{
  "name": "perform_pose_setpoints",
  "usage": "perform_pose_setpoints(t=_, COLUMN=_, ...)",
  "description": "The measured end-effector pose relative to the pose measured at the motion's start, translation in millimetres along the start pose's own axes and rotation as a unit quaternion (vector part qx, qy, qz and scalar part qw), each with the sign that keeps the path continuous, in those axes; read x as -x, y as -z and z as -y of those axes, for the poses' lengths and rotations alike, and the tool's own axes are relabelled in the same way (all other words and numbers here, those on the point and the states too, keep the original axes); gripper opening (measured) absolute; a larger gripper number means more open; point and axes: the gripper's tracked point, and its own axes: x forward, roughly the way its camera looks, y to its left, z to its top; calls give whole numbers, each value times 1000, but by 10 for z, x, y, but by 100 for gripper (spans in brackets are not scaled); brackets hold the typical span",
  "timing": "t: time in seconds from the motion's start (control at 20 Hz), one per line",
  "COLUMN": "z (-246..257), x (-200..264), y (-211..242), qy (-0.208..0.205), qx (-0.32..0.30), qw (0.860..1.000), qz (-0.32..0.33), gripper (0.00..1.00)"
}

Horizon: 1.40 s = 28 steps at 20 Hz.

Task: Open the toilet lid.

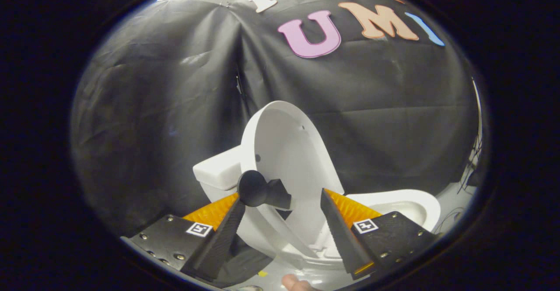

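Observation:
The white toilet lid (284, 146) stands raised, nearly upright, leaning back toward the tank (218, 170). A black round knob (253, 188) on a short black stem sticks out from the lid's left edge. My gripper (281, 197) is open, its fingers spread wide to either side of the lid's lower part. The left fingertip (236, 208) sits just under the knob, close to it or touching. The right fingertip (326, 197) is apart from the lid's inner face. To the right, beyond the right finger, the white seat and bowl rim (407, 199) lie uncovered.
Black cloth walls (153, 107) close in behind and to the left of the toilet. Some cables (470, 168) hang at the far right. A person's fingertip (297, 284) shows low down between the gripper's fingers, over the pale floor.

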Motion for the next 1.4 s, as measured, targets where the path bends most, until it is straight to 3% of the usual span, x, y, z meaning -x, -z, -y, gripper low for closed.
perform_pose_setpoints(t=0.15, z=47, x=154, y=-225, qy=2, qx=13, qw=999, qz=32, gripper=100)
perform_pose_setpoints(t=0.45, z=738, x=469, y=-701, qy=50, qx=-39, qw=994, qz=87, gripper=100)
perform_pose_setpoints(t=0.85, z=1438, x=772, y=-678, qy=120, qx=7, qw=990, qz=72, gripper=100)
perform_pose_setpoints(t=1.1, z=1538, x=920, y=-614, qy=134, qx=35, qw=988, qz=67, gripper=100)
perform_pose_setpoints(t=1.4, z=1656, x=1066, y=-675, qy=141, qx=23, qw=987, qz=75, gripper=100)
